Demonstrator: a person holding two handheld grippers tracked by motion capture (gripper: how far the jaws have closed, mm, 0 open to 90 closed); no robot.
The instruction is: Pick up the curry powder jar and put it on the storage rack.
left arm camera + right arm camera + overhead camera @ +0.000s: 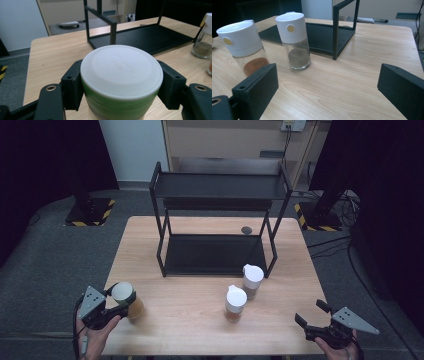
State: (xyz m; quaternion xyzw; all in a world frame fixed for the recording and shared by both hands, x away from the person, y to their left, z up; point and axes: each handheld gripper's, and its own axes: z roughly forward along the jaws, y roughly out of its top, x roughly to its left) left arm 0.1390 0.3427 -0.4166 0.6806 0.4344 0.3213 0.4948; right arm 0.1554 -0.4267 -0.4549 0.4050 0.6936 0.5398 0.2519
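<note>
left gripper (pixel 121 301): I see it clamped on the jar (pixel 128 299), one jaw pressed flat on each side just under the lid; in the left gripper view the jar (pixel 121 82) sits dead centre between the jaws.
jar: white lid, green label band under it in the left gripper view, brownish body in the high view. It leans a little toward the rack side. I can't tell whether its base touches the tabletop (pixel 190 320).
left hand (pixel 95 340): wraps the gripper body from below, cable trailing off it.
right gripper (pixel 313 314): jaws spread wide, nothing between them; bare tabletop (pixel 342 87) in the gap.
right hand (pixel 340 351): grips the body at the near tabletop edge.
shaker with reddish powder (pixel 243 47): ahead-left of the right gripper, partly behind its left jaw in the right gripper view; white cap, clear glass; upright (pixel 236 303).
shaker with grey powder (pixel 295 40): further ahead of the right gripper, just beyond the reddish one, apart from it; upright (pixel 252 281). In the left gripper view I see it far off to the right (pixel 203 37).
rack (pixel 215 220): black two-tier frame, well ahead of both grippers; lower shelf (pixel 147 37) directly ahead of the left gripper, past the jar. The grey-powder shaker stands just off its front corner post (pixel 335 32).
</note>
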